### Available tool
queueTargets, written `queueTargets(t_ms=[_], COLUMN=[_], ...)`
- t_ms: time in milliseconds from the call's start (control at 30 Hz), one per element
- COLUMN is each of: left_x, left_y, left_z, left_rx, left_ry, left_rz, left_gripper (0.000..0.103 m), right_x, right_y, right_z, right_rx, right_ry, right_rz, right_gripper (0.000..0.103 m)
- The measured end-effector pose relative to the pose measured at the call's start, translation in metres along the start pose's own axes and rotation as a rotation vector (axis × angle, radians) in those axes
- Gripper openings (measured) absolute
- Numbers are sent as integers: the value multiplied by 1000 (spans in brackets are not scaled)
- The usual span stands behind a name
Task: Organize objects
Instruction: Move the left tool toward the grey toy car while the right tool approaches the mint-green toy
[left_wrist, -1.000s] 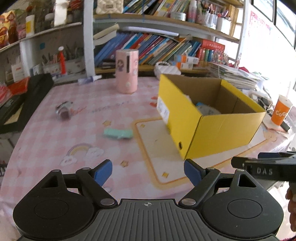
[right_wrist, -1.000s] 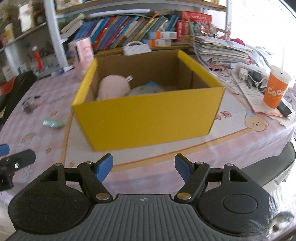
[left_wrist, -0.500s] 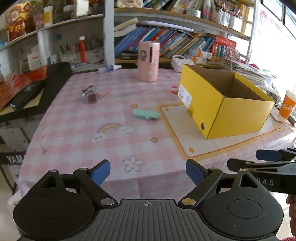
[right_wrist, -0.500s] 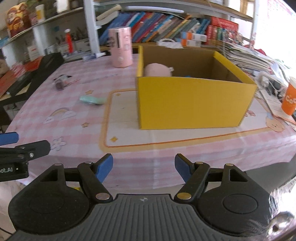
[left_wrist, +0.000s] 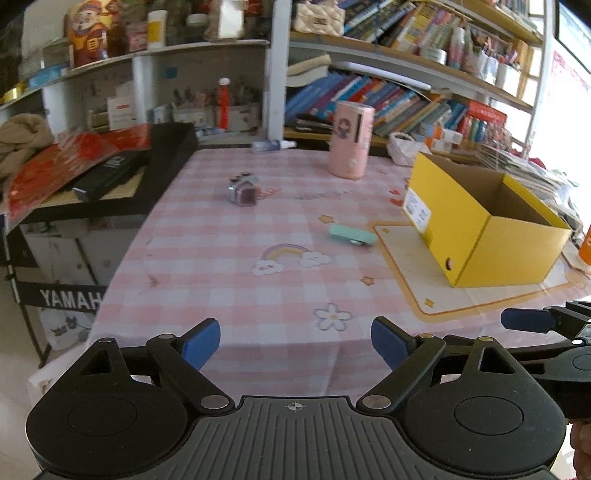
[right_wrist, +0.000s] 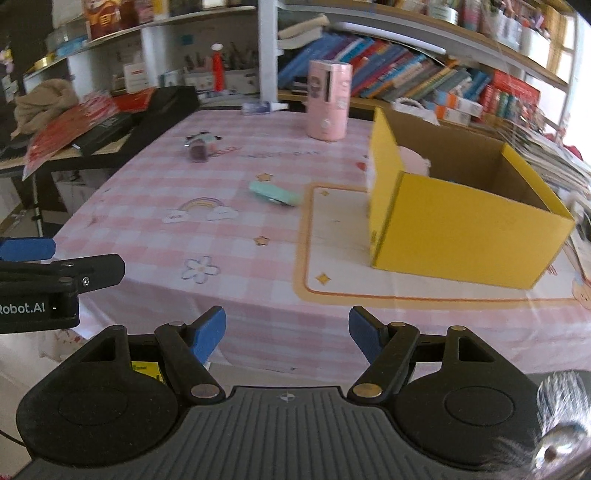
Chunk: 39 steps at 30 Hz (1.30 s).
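Observation:
An open yellow cardboard box (left_wrist: 484, 236) (right_wrist: 458, 236) stands on the right of the pink checked table (left_wrist: 240, 258) (right_wrist: 155, 192). A pink soft thing (right_wrist: 415, 158) lies inside it. A mint green flat object (left_wrist: 352, 235) (right_wrist: 275, 193) lies on the cloth left of the box. A small purple jar (left_wrist: 243, 192) (right_wrist: 198, 149) stands farther back left. A pink cylinder (left_wrist: 351, 140) (right_wrist: 328, 99) stands at the back. My left gripper (left_wrist: 295, 343) and right gripper (right_wrist: 286, 334) are both open, empty, and held back at the table's near edge.
Bookshelves (left_wrist: 406, 96) line the back wall. A black keyboard case (left_wrist: 122, 173) with red papers sits left of the table. A small bottle (left_wrist: 271, 146) lies at the far table edge. An orange cup (left_wrist: 585, 245) stands right of the box.
Both grippers have pulled back and away from the box toward the table's near edge, and turned left. More of the table and the left shelves shows now. Both stay open.

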<state>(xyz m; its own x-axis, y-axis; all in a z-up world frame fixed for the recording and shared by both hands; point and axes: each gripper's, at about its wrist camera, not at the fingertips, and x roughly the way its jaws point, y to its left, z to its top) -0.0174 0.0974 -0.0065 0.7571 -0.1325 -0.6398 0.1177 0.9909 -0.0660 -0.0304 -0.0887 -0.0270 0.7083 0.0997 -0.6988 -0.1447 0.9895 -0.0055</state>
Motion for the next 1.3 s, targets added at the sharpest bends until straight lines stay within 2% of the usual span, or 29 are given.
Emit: queueTargets(t_ms=[267,533,767,933,1300], left_x=[-9,-2,21,41,99], left_y=[25,33,35,37,40], left_z=[-3,0,15,33,74], left_rx=[-52,-69,-55,-65,-92], left_ry=[-17,-8,1,-14,18], left_rz=[46,72,85,80,104], left_gripper=[91,91,91,91,91], right_x=[0,14,38,62,123], right_y=[31,43,40,34,17], right_z=[10,16,32,55,103], right_rx=[-74,-100,-99,-95,-107], right_ry=[-25,-13,-1,6,27], right_rz=[54,89,104,110,121], right_gripper=[72,72,72,72,71])
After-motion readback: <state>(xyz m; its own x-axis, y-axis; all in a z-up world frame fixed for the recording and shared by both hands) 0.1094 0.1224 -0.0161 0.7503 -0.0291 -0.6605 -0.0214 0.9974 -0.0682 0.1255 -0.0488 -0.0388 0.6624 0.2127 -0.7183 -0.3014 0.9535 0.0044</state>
